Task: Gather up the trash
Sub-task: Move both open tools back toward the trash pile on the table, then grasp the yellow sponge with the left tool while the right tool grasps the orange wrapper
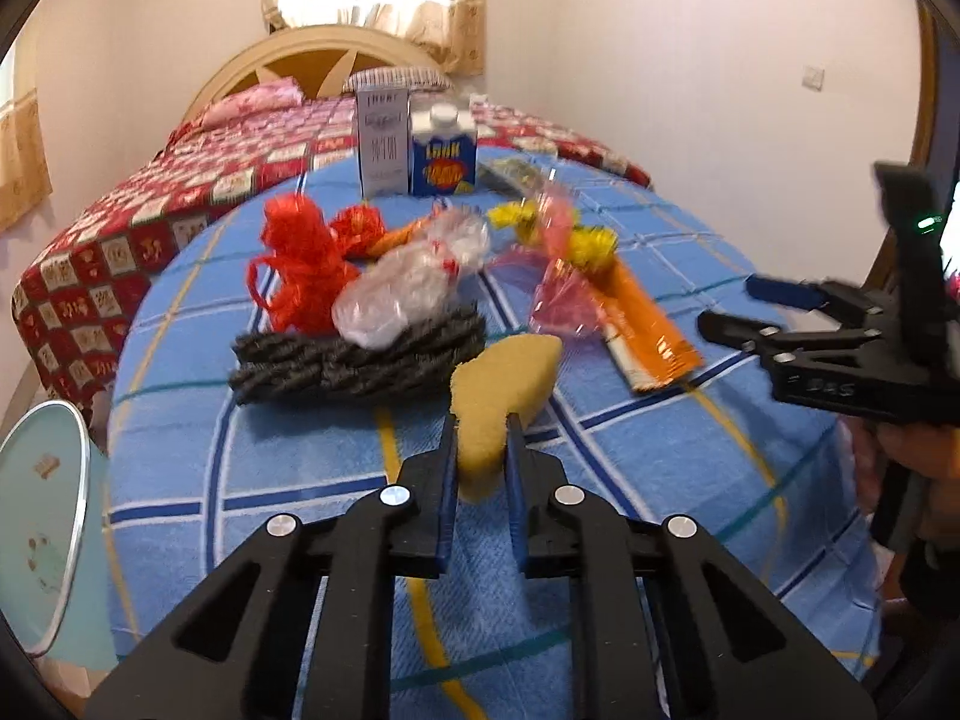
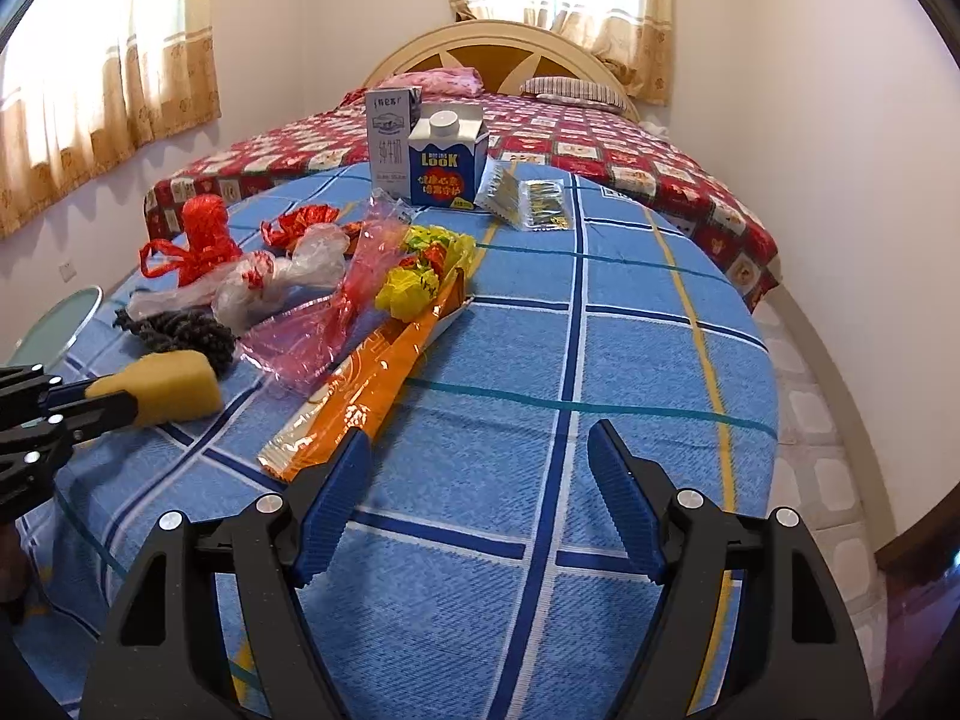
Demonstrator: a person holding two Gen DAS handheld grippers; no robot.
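Sponge [image 1: 501,396] sits pinched in the left claw [image 1: 480,450]; bin [image 1: 42,528] lies left of it; right claw [image 2: 480,468] spread.

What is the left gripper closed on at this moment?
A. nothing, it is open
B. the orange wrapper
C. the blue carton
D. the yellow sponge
D: the left gripper pinches the near end of the yellow sponge between its fingers; the right wrist view shows the same grip from the side.

Porous sponge [image 1: 498,396], woven cloth [image 1: 630,540]
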